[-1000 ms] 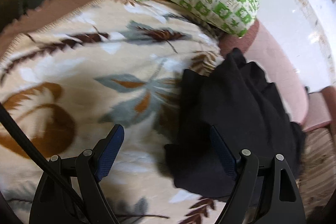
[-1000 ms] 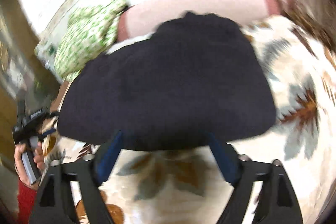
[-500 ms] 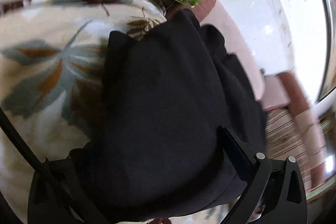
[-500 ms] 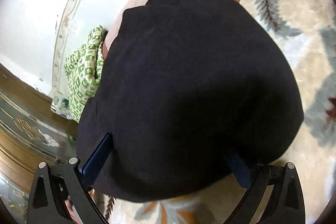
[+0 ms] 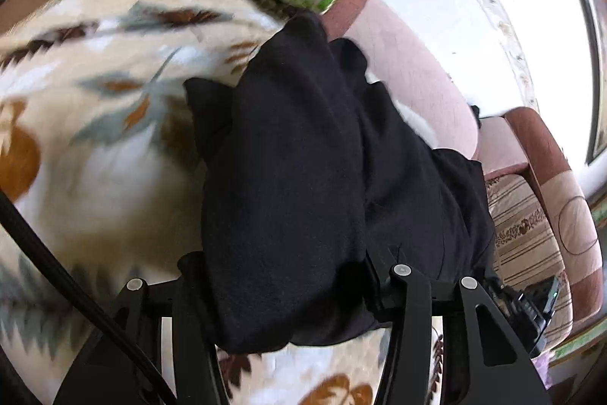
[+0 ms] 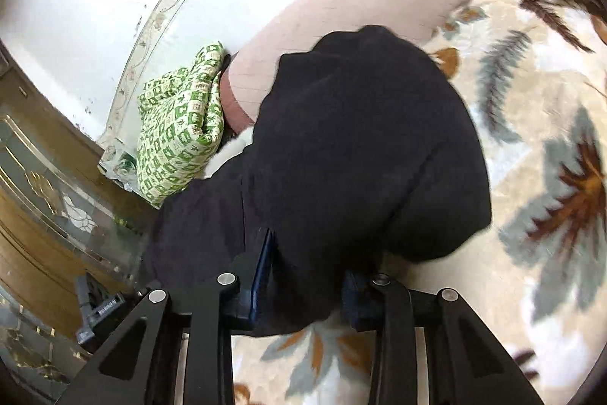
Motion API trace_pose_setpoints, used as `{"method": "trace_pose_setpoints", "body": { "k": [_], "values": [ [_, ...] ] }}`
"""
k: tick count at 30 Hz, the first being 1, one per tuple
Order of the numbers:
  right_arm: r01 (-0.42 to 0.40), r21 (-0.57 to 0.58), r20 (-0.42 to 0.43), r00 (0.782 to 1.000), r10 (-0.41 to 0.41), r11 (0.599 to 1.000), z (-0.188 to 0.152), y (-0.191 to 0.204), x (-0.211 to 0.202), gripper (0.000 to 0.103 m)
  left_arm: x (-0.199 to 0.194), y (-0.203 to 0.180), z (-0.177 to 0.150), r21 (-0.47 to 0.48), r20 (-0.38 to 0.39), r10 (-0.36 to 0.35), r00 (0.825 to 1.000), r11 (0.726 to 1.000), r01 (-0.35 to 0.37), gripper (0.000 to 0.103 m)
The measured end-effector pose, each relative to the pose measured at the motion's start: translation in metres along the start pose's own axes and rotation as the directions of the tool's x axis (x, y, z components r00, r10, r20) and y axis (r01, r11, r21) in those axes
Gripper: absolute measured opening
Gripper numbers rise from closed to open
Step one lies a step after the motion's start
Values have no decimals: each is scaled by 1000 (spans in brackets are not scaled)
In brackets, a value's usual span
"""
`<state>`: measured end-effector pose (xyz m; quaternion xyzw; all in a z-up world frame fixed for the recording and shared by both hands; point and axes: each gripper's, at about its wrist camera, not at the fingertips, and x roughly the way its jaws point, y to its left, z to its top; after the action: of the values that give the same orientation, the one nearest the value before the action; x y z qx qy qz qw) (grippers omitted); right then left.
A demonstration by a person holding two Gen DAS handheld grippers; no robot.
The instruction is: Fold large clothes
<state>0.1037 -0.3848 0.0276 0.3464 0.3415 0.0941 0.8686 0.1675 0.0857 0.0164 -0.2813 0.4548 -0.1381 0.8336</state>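
The black claw (image 6: 307, 276) has blue pads (image 6: 263, 264) and silver screws.

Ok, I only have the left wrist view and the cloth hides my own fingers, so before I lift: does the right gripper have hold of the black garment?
Observer: Yes. In the right wrist view the right gripper is closed on a bunched edge of the black garment, with cloth pinched between its blue pads.
Operator: Is anything lying on top of the garment on that side?
Observer: No, its top is bare there, and its far edge rests on the floral blanket.
Operator: What is past the green patterned cloth?
Observer: A wooden cabinet with glass panels stands just beyond the green patterned cloth.
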Motion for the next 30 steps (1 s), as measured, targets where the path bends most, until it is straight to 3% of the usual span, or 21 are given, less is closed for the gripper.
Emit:
{"method": "trace_pose_setpoints", "body": {
  "k": [4, 7, 9, 11, 15, 19, 20, 22, 23, 24, 27, 30],
  "values": [
    [90, 99, -12, 996, -89, 991, -8, -38, -17, 38, -11, 5, -14, -37, 18, 70, 997, 997, -69, 63],
    [216, 54, 103, 970, -221, 975, -5, -36, -53, 41, -35, 3, -25, -12, 65, 119, 991, 993, -118, 67],
    [260, 13, 188, 948, -258, 966, -2, -25, -74, 48, -44, -1, -24, 14, 95, 165, 982, 986, -167, 70],
    [272, -11, 233, 937, -262, 962, 4, -17, -81, 48, -52, -10, -23, 58, 125, 212, 969, 974, -221, 73],
    [230, -95, 171, 962, -211, 969, 26, 8, -39, 48, -42, -41, 1, 139, 144, 242, 960, 955, -261, 78],
    [256, -249, 112, 966, -235, 934, 44, 34, 31, 48, 3, -54, 41, 150, 136, 250, 959, 951, -270, 81],
    [267, -273, 108, 963, -246, 924, 47, 35, 47, 48, 15, -53, 49, 147, 135, 274, 952, 945, -292, 81],
    [289, -296, 106, 957, -270, 910, 49, 30, 72, 51, 47, -44, 66, 134, 121, 379, 918, 910, -393, 81],
    [290, -298, 98, 957, -273, 909, 50, 23, 83, 52, 55, -37, 70, 124, 113, 397, 911, 904, -410, 81],
    [287, -300, 88, 958, -273, 910, 49, 17, 91, 54, 66, -26, 76, 101, 91, 398, 913, 908, -407, 87],
    [254, -286, 92, 967, -237, 924, 48, -3, 103, 55, 87, 15, 86, -49, 3, 315, 949, 948, -315, 99],
    [267, -287, 95, 963, -250, 920, 49, 3, 102, 57, 86, 32, 84, -127, -1, 286, 958, 951, -284, 101]
  ]
}}
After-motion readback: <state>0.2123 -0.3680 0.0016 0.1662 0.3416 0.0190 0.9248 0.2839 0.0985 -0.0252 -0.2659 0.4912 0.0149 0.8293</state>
